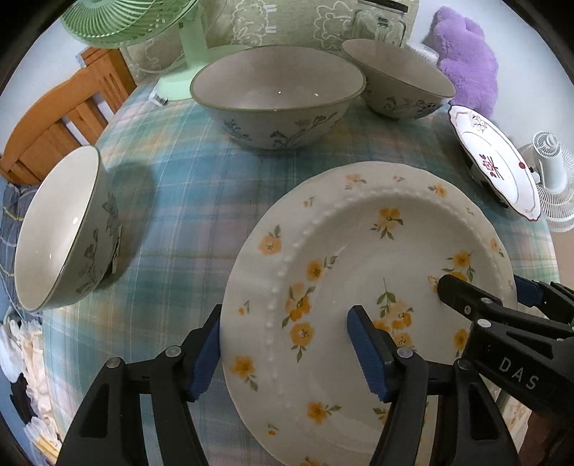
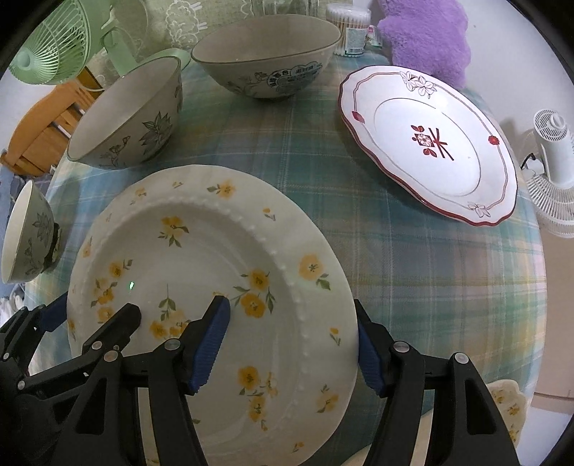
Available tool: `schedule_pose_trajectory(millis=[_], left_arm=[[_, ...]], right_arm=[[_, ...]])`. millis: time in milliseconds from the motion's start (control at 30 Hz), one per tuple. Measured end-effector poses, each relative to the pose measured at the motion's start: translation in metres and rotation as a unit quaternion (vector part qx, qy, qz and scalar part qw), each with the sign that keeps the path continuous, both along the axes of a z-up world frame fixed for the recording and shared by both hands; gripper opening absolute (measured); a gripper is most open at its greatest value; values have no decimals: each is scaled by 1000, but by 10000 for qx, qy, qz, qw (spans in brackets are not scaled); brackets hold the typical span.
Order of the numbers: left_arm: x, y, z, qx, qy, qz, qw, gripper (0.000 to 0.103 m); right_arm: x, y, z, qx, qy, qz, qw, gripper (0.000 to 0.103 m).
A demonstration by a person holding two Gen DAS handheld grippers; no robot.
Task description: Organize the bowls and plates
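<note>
A white plate with yellow flowers (image 1: 358, 258) lies at the near edge of the table; it also shows in the right wrist view (image 2: 201, 258). My left gripper (image 1: 283, 347) is open, its jaws astride the plate's left rim. My right gripper (image 2: 290, 340) is open, its jaws astride the plate's right rim; its finger (image 1: 462, 290) shows in the left wrist view. A red-trimmed white plate (image 2: 430, 143) lies at the far right. A large bowl (image 1: 276, 96), a second bowl (image 1: 398, 79) and a smaller bowl (image 1: 61, 229) stand upright on the table.
A green fan (image 1: 143, 32) and a glass jar (image 1: 380, 18) stand at the back. A purple plush (image 2: 427, 36) and a cotton-swab tub (image 2: 351, 28) sit at the back right. A white fan (image 2: 556, 168) stands beyond the right table edge. A wooden chair (image 1: 61, 118) is left.
</note>
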State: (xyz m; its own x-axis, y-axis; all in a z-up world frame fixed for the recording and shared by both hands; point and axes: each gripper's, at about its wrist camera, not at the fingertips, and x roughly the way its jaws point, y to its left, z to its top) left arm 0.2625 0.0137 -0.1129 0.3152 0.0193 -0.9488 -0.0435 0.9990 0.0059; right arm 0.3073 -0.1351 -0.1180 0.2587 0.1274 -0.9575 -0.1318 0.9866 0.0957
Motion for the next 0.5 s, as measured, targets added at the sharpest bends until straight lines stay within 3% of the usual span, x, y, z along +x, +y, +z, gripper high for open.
schedule_pose_trajectory(millis=[500], left_arm=[[-38,20,26,-69,-17,43,10000,67]], right_arm=[[-35,24,18,-58,131,-77,9999,69]])
